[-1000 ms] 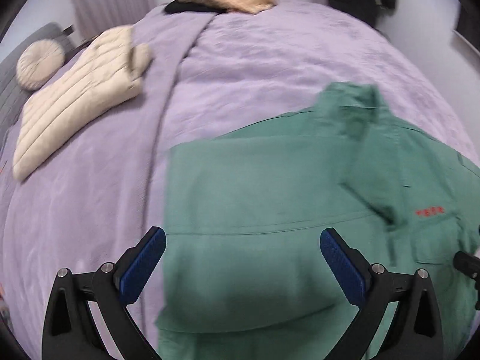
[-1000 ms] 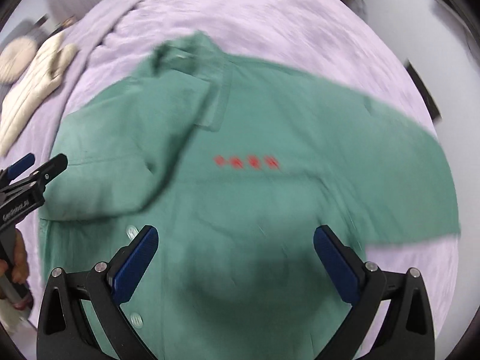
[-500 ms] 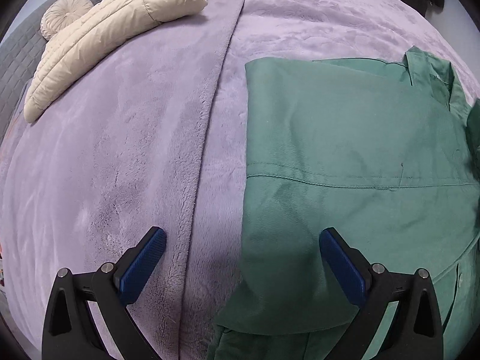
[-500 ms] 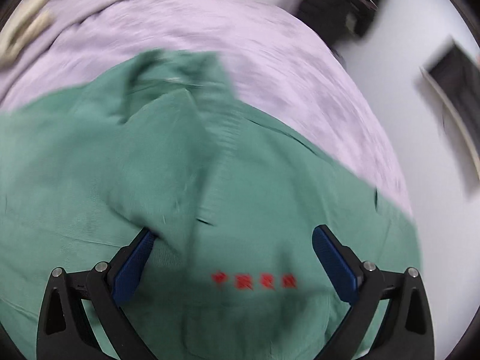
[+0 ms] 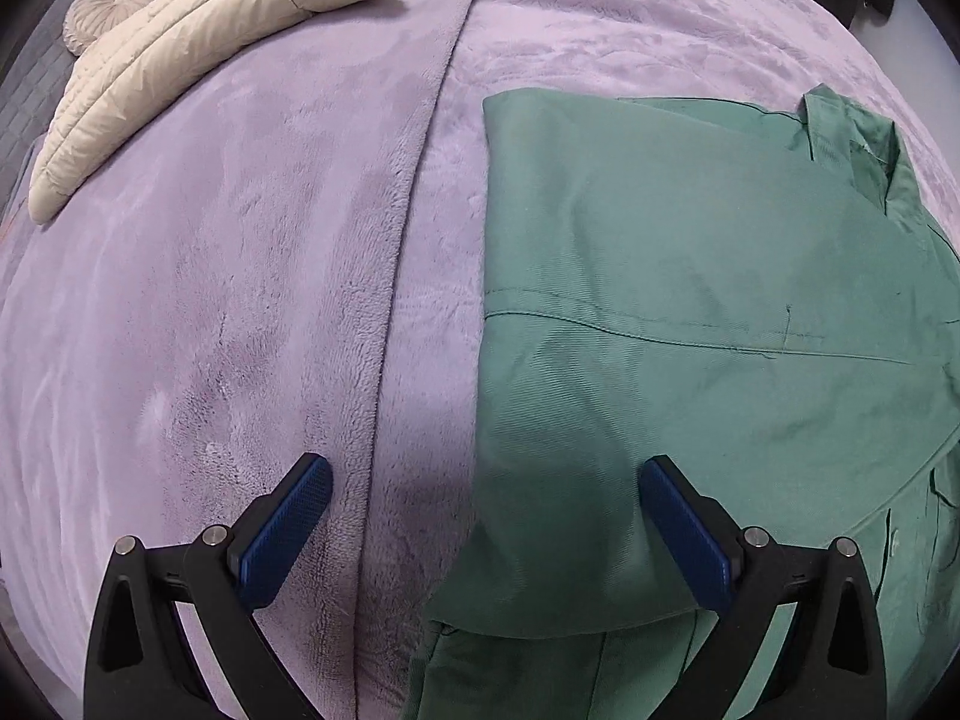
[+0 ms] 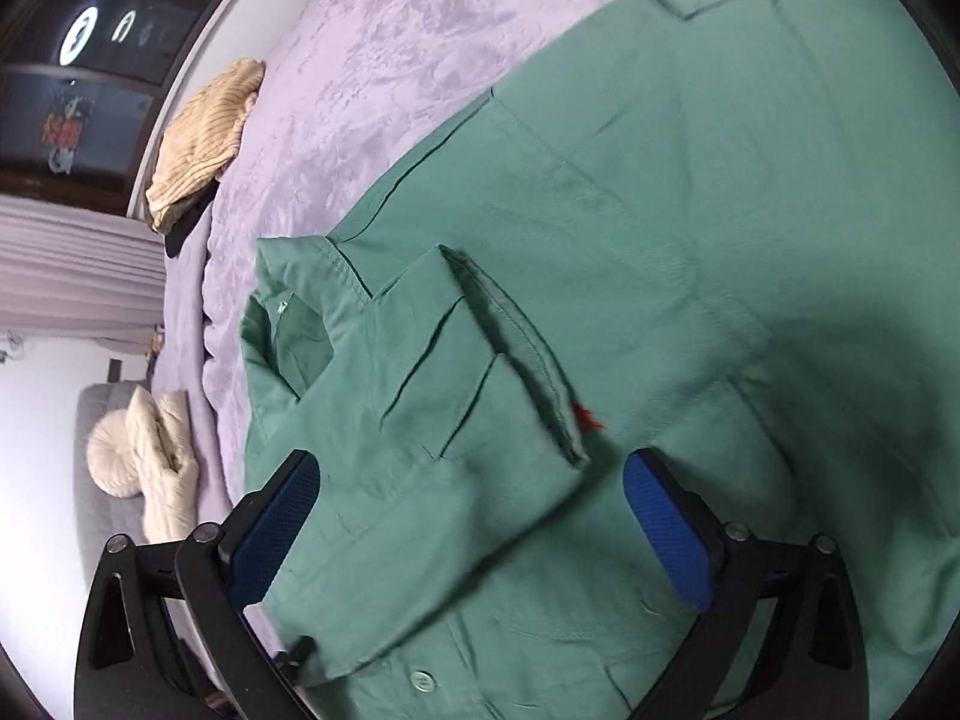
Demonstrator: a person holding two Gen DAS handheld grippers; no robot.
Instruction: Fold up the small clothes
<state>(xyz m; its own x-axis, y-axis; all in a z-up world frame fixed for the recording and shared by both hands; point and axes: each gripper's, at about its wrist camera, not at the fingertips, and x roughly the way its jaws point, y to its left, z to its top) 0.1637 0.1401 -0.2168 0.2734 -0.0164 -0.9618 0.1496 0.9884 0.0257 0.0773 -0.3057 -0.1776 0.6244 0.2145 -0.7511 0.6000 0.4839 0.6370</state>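
The green shirt point(image 5: 690, 324) lies on the lilac blanket point(image 5: 210, 300), and neither view takes in all of it. In the left wrist view its right side and lower part run out of the picture, and only a folded-over panel with a straight left edge and the collar point(image 5: 852, 132) show well. In the right wrist view the shirt point(image 6: 690, 210) fills most of the picture; its far sleeve end is cut off at the top, and the red lettering point(image 6: 585, 417) on the chest is nearly all covered by a folded flap point(image 6: 480, 396), so it cannot be read. A white button point(image 6: 423, 679) shows near the lower rim.

The left gripper point(image 5: 480, 519) stands wide open over the shirt's left edge, one pad over blanket, the other over green cloth, with nothing pinched; whether the pads touch the fabric cannot be told. The right gripper point(image 6: 471, 510) has just been closing and is now at a middling width, with the folded flap lying between its jaws; the pads do not look pressed on it.

Left of the shirt the blanket is bare as far as a long fold line point(image 5: 414, 240). Beyond that a cream quilted jacket point(image 5: 198, 54) lies well apart near a round cushion point(image 5: 111, 3). At the far edge, in the right wrist view, a tan folded garment point(image 6: 204, 138) lies below a dark window point(image 6: 114, 66).
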